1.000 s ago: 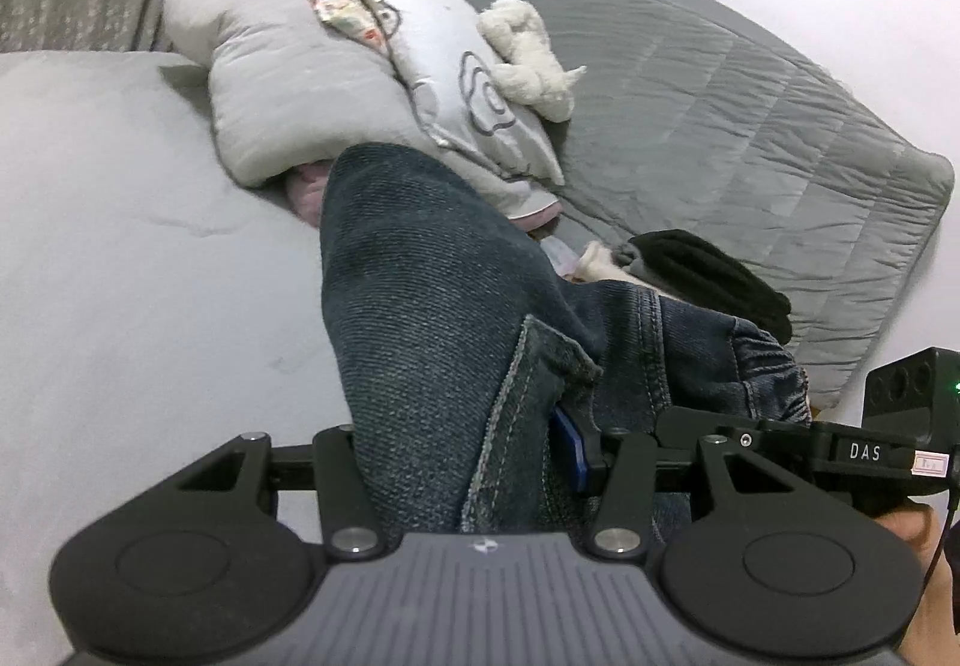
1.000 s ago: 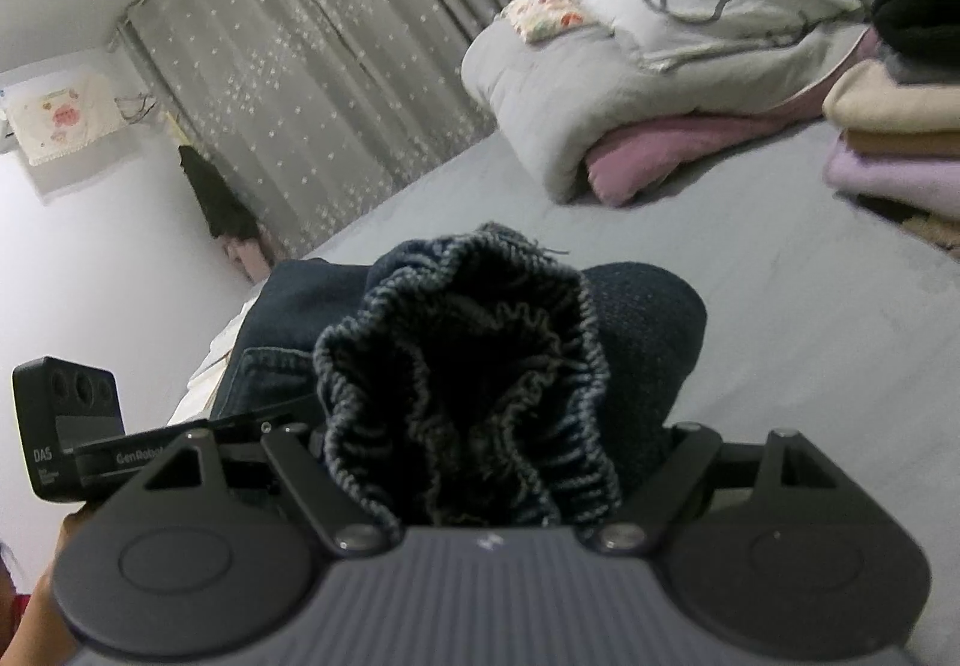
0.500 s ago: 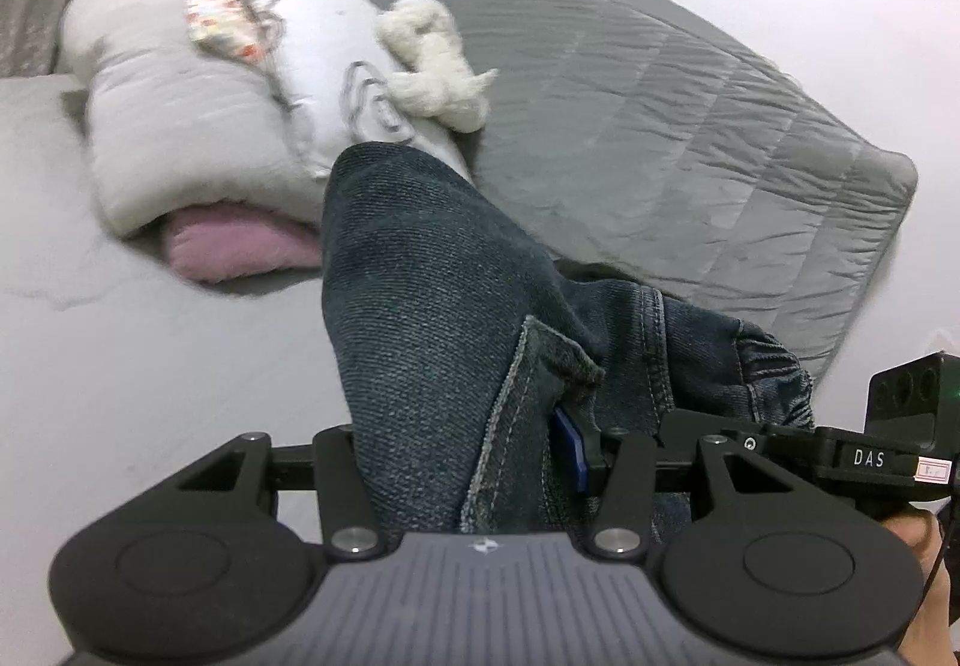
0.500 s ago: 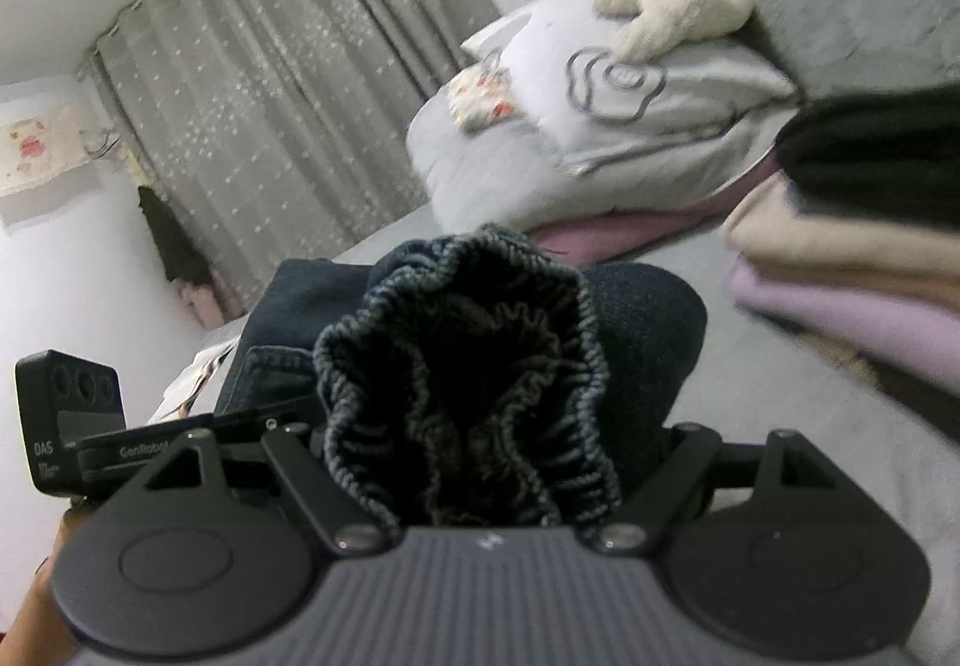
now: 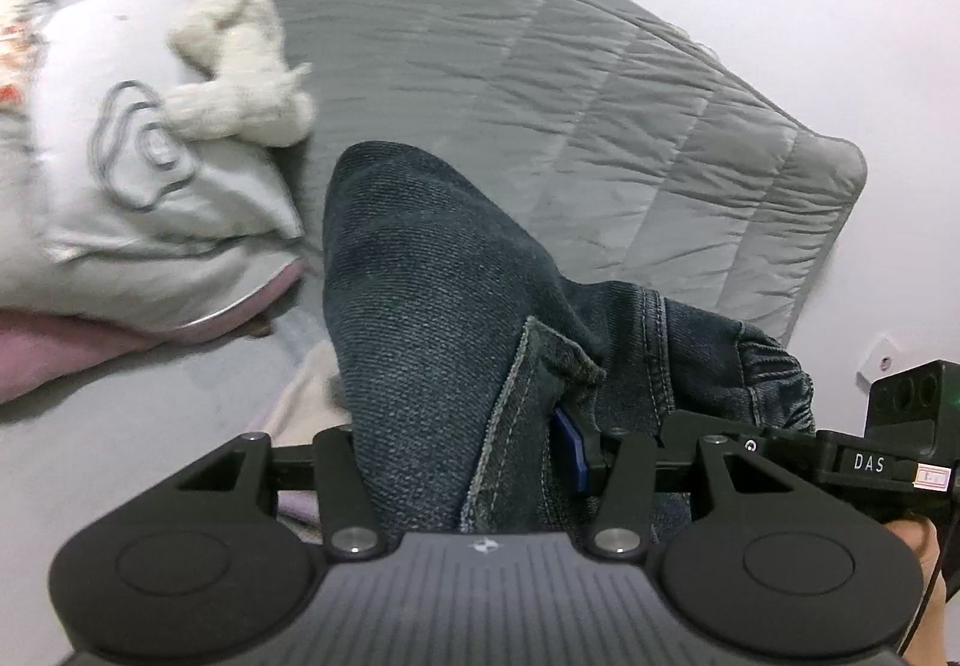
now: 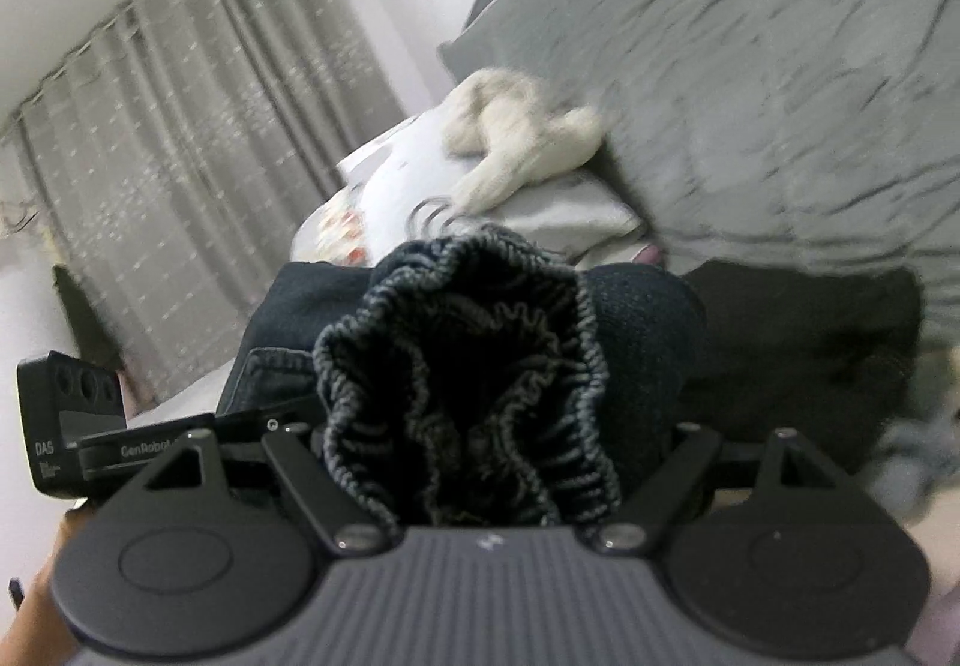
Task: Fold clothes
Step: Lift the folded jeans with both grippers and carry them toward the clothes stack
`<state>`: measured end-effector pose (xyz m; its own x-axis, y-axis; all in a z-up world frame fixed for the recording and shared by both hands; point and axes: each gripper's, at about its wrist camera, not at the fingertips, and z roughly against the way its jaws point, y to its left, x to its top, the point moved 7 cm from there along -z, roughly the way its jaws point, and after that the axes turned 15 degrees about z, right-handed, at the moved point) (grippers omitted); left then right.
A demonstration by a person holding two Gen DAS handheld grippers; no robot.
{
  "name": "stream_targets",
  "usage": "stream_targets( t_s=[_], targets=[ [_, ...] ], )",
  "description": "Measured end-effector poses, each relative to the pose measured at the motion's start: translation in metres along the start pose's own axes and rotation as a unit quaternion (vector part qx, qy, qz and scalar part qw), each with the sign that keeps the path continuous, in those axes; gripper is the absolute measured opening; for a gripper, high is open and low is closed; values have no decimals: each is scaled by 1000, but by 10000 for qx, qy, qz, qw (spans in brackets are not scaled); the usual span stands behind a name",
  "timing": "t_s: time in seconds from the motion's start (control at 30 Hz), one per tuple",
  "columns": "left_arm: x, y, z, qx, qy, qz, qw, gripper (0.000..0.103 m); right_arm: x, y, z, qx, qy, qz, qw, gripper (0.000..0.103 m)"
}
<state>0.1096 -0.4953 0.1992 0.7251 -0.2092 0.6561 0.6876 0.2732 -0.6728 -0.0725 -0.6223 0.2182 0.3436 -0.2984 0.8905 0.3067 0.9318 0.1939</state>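
Observation:
Both grippers hold one folded pair of dark blue jeans (image 5: 444, 318) above the grey bed. My left gripper (image 5: 474, 462) is shut on the folded denim near a pocket seam. My right gripper (image 6: 480, 462) is shut on the gathered elastic waistband (image 6: 468, 360) of the jeans. The right gripper's body (image 5: 852, 456) shows at the right of the left wrist view, and the left gripper's body (image 6: 72, 426) at the left of the right wrist view. The fingertips are hidden in the cloth.
A white pillow (image 5: 120, 174) with a cream plush toy (image 5: 240, 72) lies on a pink blanket (image 5: 72, 348) at the left. A grey quilted headboard (image 5: 600, 126) stands behind. A black folded garment (image 6: 804, 342) tops a stack just ahead of the right gripper. Grey curtains (image 6: 180, 156) hang at the left.
Both grippers have carried the jeans toward the headboard and the stack of folded clothes. The pillow has slid left in view and the black garment is now close. The grips are unchanged.

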Motion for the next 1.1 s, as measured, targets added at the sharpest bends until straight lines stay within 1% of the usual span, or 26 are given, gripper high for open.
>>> stream_targets(
  t_s=[0.03,0.07,0.17,0.2,0.3,0.37,0.43,0.57,0.67,0.77,0.8,0.87,0.9,0.97,1.0,1.1],
  targets=[
    [4,-4,-9,-45,29,-17,10000,46,8,-16,3,-115,-45,-17,9999,81],
    [7,-5,-14,-63,47,-29,10000,46,12,-23,6,-175,-65,-22,9998,81],
    [18,-17,-38,-89,135,-152,9998,46,20,-43,9,-275,-89,-106,9995,81],
    [22,-22,-48,-88,174,-216,9996,46,26,-57,10,-323,-92,-178,9993,81],
    [35,-38,-73,-98,292,-301,9991,46,35,-76,10,-364,-91,-288,9989,81],
    [44,-46,-88,-112,382,-335,9986,46,46,-98,8,-420,-104,-397,9983,81],
    [53,-54,-103,-125,477,-373,9981,46,50,-109,8,-452,-111,-444,9979,81],
    [63,-66,-131,-154,656,-441,9968,46,64,-141,4,-571,-120,-611,9964,81],
    [67,-70,-152,-155,811,-455,9955,46,67,-161,-2,-596,-105,-753,9953,82],
    [66,-62,-170,-64,909,-512,9945,46,65,-178,-13,-534,-24,-937,9942,82],
    [65,-57,-176,-17,938,-519,9942,46,60,-190,-25,-458,76,-1069,9932,82],
    [60,-45,-189,84,995,-498,9938,48,54,-199,-37,-431,166,-1162,9921,83],
    [57,-38,-195,133,1023,-465,9936,51,45,-209,-50,-464,245,-1251,9908,83],
    [50,-24,-206,202,1062,-343,9935,56,38,-216,-58,-468,293,-1344,9894,84],
    [48,-17,-210,192,1042,-261,9940,59,29,-225,-68,-462,333,-1473,9874,84],
    [42,0,-218,151,955,-51,9953,67,17,-234,-79,-471,348,-1548,9862,87]
  ],
)
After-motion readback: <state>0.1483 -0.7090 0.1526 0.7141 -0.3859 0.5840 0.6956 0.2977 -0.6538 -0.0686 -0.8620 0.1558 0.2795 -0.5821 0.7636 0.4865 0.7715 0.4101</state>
